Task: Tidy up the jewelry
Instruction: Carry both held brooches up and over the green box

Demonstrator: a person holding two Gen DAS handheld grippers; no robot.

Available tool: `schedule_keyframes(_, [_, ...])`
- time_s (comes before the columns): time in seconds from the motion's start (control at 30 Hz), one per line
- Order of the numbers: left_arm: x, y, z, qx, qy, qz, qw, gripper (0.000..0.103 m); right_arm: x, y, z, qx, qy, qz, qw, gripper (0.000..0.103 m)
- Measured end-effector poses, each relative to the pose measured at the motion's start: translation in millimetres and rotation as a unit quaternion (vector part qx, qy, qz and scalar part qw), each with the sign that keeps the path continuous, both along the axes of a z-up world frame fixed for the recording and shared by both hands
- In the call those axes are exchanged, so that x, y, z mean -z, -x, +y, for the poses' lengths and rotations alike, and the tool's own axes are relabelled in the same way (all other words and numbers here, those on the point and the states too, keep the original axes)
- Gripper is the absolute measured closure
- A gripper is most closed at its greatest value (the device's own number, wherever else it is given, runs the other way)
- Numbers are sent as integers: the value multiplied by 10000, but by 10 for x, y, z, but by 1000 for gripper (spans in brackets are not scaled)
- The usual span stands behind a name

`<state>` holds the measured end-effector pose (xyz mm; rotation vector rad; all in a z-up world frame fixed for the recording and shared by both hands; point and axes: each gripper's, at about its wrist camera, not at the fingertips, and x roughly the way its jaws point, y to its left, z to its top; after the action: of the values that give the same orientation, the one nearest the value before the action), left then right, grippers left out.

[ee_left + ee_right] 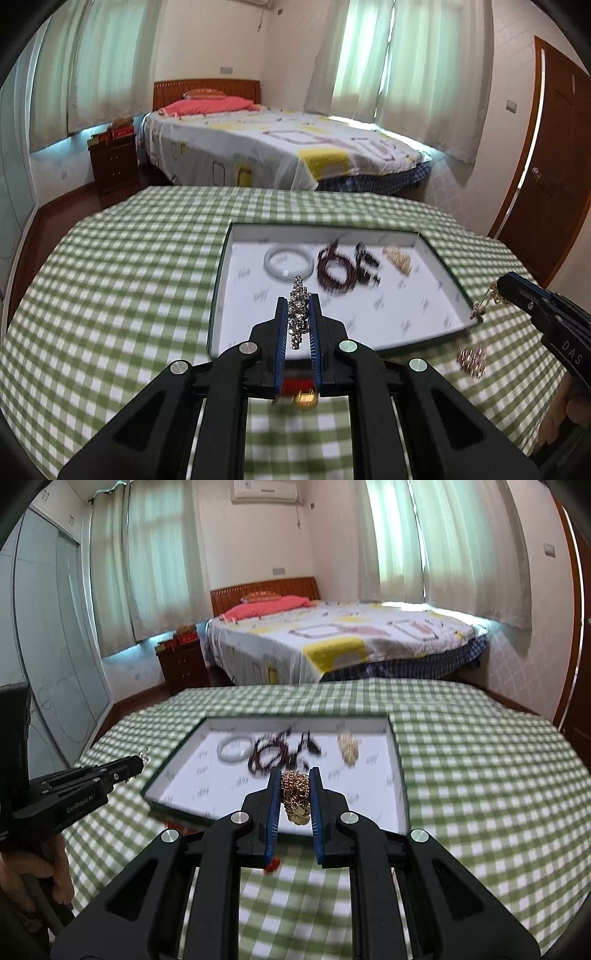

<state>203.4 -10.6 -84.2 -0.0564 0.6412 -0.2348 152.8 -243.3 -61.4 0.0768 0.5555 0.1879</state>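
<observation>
A shallow white-lined tray lies on the green checked table. In it are a pale jade bangle, dark bead strands and a small gold piece. My left gripper is shut on a silver rhinestone bracelet, held above the tray's near edge; it shows from the side in the right wrist view. My right gripper is shut on a bunched gold chain, above the tray's near side; in the left wrist view the chain dangles from it.
A gold ornament lies on the cloth right of the tray. A gold and red item sits under my left gripper, and a red bit under my right. A bed and nightstand stand beyond the table.
</observation>
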Motion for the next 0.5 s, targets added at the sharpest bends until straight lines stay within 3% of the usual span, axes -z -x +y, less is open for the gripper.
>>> schedule_keyframes(0.27, [-57,-474,-157,89,27,-144,9999,91,-40,-491,-72,127,93,-175,9997,88])
schedule_keyframes(0.5, [277,-846,-241,89,-101,177,9998,91,325,-917,-184,244,118,209,9994,88])
